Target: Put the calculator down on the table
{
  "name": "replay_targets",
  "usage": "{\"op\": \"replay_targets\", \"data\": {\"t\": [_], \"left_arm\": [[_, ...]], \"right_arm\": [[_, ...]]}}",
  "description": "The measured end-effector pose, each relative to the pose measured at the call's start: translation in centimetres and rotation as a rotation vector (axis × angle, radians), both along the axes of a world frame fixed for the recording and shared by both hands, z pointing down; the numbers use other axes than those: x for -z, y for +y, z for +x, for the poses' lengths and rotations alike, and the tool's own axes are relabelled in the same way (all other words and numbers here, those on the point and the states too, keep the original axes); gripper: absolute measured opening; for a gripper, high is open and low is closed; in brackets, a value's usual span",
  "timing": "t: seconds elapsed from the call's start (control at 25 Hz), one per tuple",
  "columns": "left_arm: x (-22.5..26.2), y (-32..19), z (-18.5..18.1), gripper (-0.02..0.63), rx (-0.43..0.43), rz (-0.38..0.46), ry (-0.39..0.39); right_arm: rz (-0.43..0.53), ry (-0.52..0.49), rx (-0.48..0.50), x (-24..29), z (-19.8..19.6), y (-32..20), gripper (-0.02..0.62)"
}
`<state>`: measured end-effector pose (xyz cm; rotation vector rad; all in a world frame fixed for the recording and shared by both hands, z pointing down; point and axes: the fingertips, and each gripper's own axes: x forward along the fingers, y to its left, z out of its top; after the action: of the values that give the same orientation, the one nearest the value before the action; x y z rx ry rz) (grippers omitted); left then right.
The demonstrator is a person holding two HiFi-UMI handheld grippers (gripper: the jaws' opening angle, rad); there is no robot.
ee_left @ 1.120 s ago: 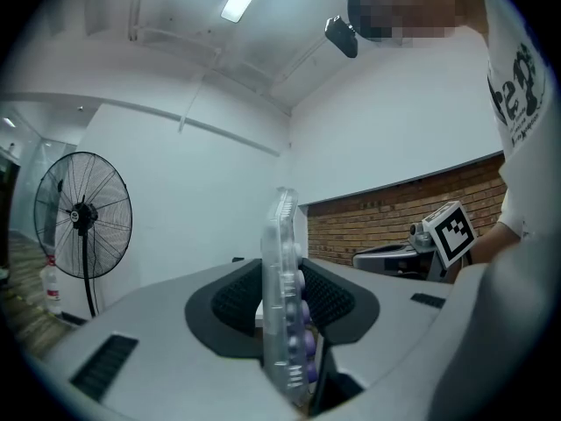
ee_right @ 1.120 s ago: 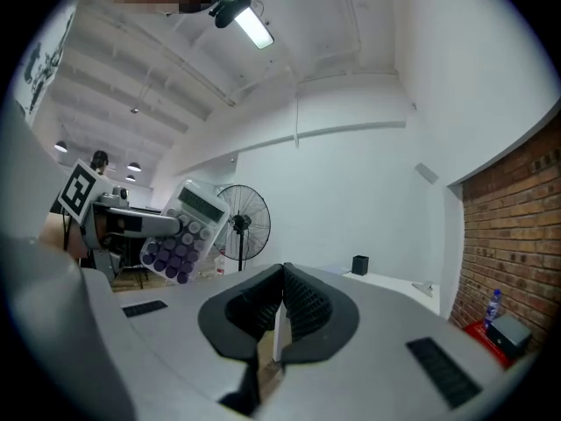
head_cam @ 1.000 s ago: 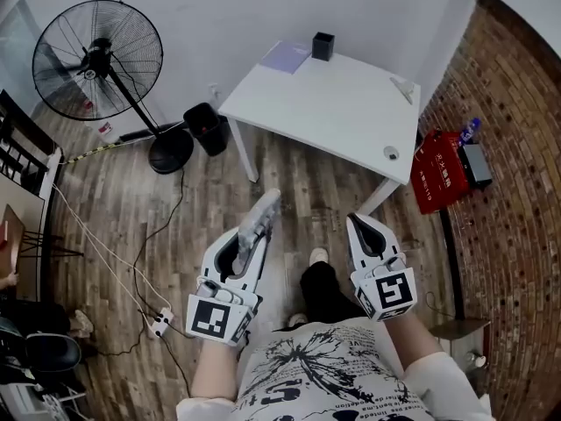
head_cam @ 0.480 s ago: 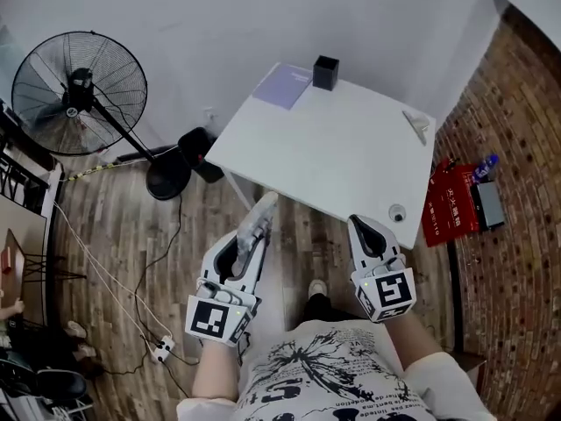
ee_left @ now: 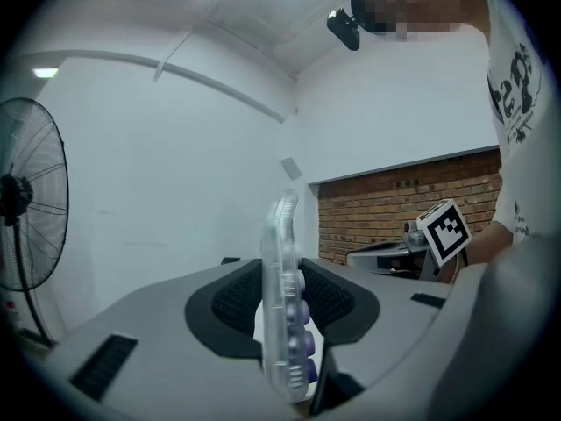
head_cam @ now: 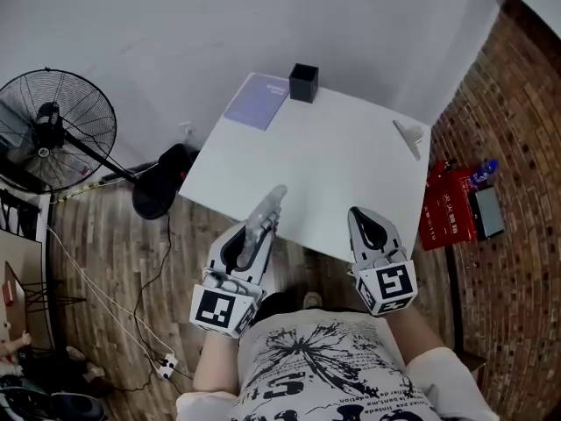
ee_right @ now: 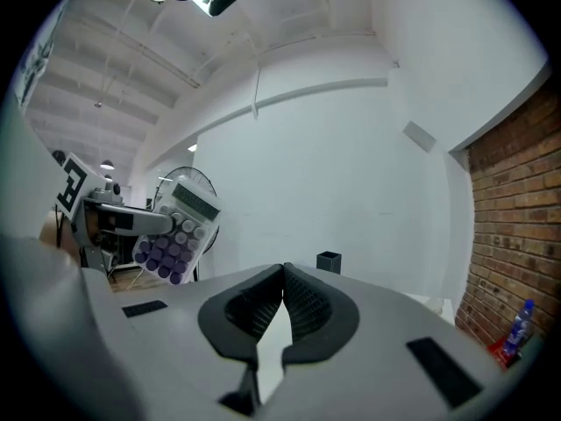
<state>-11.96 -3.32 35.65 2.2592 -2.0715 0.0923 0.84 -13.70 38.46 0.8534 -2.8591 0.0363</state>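
Calculator stands edge-up, clamped in my left gripper near the table; my right gripper is clenched, empty.

Clear calculator upright between gripper fingers

The fan is cut off by the left edge.
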Motion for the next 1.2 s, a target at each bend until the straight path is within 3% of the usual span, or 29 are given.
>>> {"op": "replay_targets", "data": {"t": [0.44, 0.76, 1.2], "left_arm": [[-2.4, -13.4, -4.8, 0.14, -0.186, -0.082, 0.026], [-5.8, -22.3, -7.9, 0.14, -0.371, -0.176, 0.034], [-16.1, -27.3, -9.2, 0.141, -0.498, -0.4, 0.176]], "right_arm": [[-0.032, 0.019, -0.162, -1.6, -3.7, -9.7, 0.014], [-0.122, 0.043, -0.325, -4.5, -6.9, -16.2, 0.014], [-0.237, 0.089, -0.426, -10.4, -9.5, -20.3, 0.014]]}}
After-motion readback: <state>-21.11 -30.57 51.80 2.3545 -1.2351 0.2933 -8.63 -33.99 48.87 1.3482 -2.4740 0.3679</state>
